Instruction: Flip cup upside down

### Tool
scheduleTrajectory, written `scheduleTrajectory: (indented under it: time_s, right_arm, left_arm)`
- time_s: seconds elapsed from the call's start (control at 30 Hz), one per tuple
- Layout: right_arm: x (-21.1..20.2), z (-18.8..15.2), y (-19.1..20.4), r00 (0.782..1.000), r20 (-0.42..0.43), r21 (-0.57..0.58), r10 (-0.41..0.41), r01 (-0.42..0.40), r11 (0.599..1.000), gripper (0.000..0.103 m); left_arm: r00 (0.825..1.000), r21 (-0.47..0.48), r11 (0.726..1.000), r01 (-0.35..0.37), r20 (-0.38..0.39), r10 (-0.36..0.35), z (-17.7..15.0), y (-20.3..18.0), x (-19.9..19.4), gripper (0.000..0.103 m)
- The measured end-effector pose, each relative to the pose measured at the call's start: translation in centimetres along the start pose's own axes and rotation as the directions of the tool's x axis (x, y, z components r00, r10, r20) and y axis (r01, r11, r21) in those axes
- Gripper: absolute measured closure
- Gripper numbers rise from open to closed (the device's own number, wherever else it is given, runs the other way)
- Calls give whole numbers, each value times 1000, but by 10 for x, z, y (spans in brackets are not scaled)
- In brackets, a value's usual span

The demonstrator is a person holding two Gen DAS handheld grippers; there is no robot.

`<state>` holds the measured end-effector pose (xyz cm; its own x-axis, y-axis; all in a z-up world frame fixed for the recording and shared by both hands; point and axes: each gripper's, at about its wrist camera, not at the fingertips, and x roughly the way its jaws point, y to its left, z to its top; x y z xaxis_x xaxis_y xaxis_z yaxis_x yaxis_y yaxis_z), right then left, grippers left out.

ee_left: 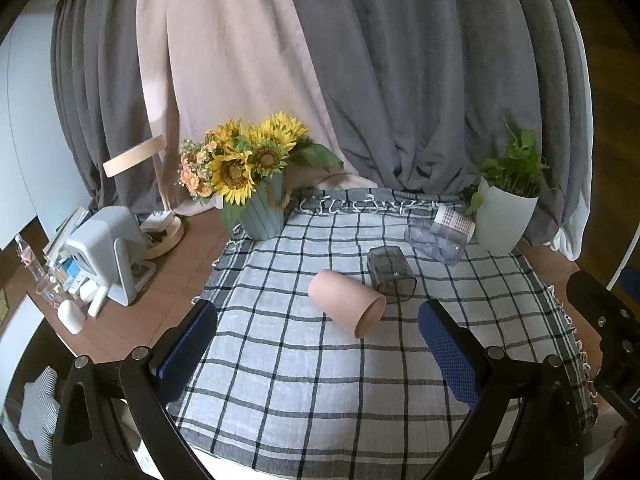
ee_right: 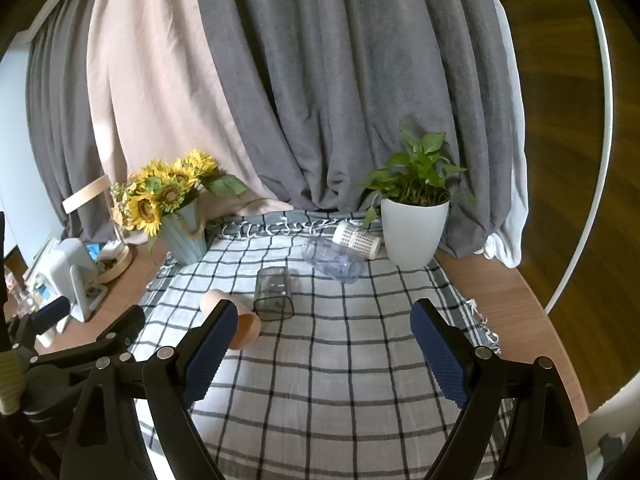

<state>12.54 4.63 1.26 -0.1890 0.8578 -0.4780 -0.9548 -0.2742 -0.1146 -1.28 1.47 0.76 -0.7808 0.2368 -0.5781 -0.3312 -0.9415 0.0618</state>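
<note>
A pink cup (ee_left: 345,302) lies on its side on the checked cloth (ee_left: 304,376), mouth toward the front right. A dark clear square cup (ee_left: 390,274) lies on its side just behind it. My left gripper (ee_left: 318,330) is open and empty, a little in front of the pink cup. In the right wrist view the pink cup (ee_right: 246,326) is partly hidden behind my right gripper's left finger, with the dark cup (ee_right: 274,294) beside it. My right gripper (ee_right: 324,328) is open and empty above the cloth (ee_right: 328,380).
A clear bluish bottle with a patterned cap (ee_left: 438,236) lies at the back by a white plant pot (ee_left: 502,220). A sunflower vase (ee_left: 260,216) stands back left. A lamp base and small devices (ee_left: 106,252) crowd the wooden table on the left.
</note>
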Motion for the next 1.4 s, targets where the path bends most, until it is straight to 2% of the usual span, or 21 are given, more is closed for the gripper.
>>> scheduleTrajectory:
  time_s: [0.7,0.73,1.0,1.1,1.13,1.2,1.4]
  right_arm:
    - [2,-2,2,1000,-6,-1,-2,2,1000,15]
    - [2,-2,2,1000,-6,0,-3,3,1000,15]
    - [5,-2,1,1000,-13,4,-4,4,1000,15]
    - [9,-1,3,1000,-19,4,-6,6,1000,15]
    - [11,-1,3,1000,-22,4,-6,7,1000,15]
    - [14,-1,4,1000,-28,5,-7,7,1000,15]
    - [38,1,8,997,-83,-1,0,0,1000,15]
  left_arm:
    - [1000,11,1000,23,8,-23,0,1,-1,0]
    - [998,29,998,58,11,-59,0,1,-1,0]
    - [997,34,997,72,7,-72,2,0,1,0]
    - [997,26,997,78,-6,-77,4,2,8,0]
    - [994,40,993,113,-10,-113,6,2,11,0]
    - [991,37,990,134,-26,-133,7,4,19,0]
    - [982,15,988,157,-107,-154,7,2,50,0]
